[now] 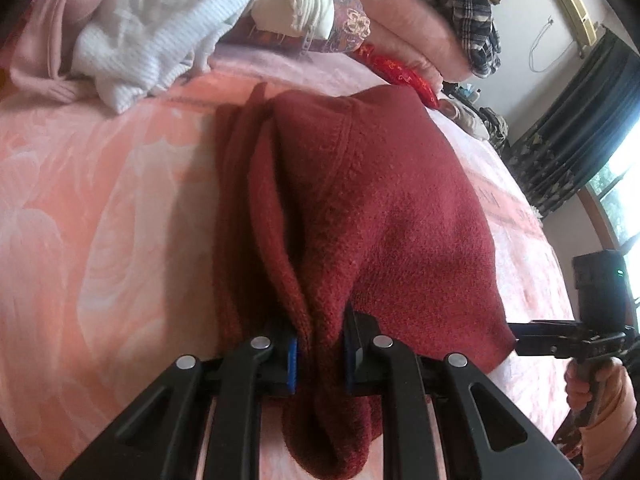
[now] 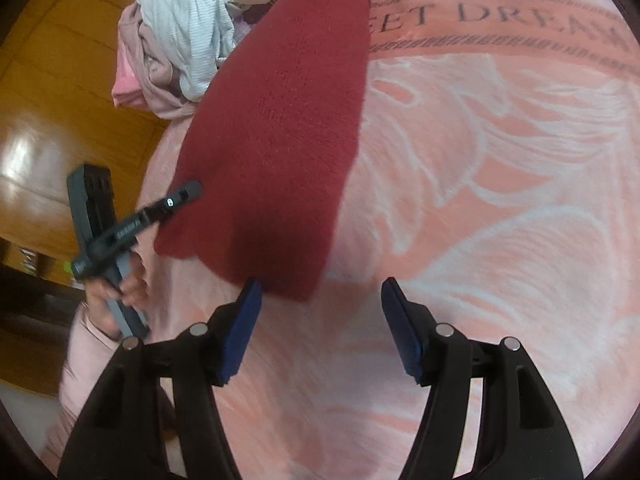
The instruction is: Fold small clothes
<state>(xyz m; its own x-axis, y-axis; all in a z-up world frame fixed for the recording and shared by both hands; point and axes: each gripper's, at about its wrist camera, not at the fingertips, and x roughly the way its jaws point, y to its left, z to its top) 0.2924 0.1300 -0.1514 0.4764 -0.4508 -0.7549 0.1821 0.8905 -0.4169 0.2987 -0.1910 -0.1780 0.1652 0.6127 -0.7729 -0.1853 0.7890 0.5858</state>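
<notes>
Left wrist view, upper left of frame: heap of white and pale pink clothes (image 1: 132, 36) on pink blanket (image 1: 100, 208). Centre: dark red knit garment (image 1: 380, 208) spread over blanket, one bunched fold running down to bottom centre. There, left gripper (image 1: 320, 354) clamped tight on that fold, blue pads (image 1: 293, 364) pressing knit from both sides. Upper right: plaid cloth (image 1: 472, 12); far right: dark curtain (image 1: 568, 152).

Right wrist view, left of frame: left gripper (image 2: 191, 189) at near corner of garment (image 2: 280, 128), hand (image 2: 120, 292) on its handle. Bottom centre: right gripper (image 2: 322, 292) with jaws about half spread, nothing between them, left pad (image 2: 240, 332) just beside garment's lower edge. Right: bare blanket (image 2: 500, 220) with lettering along top.
</notes>
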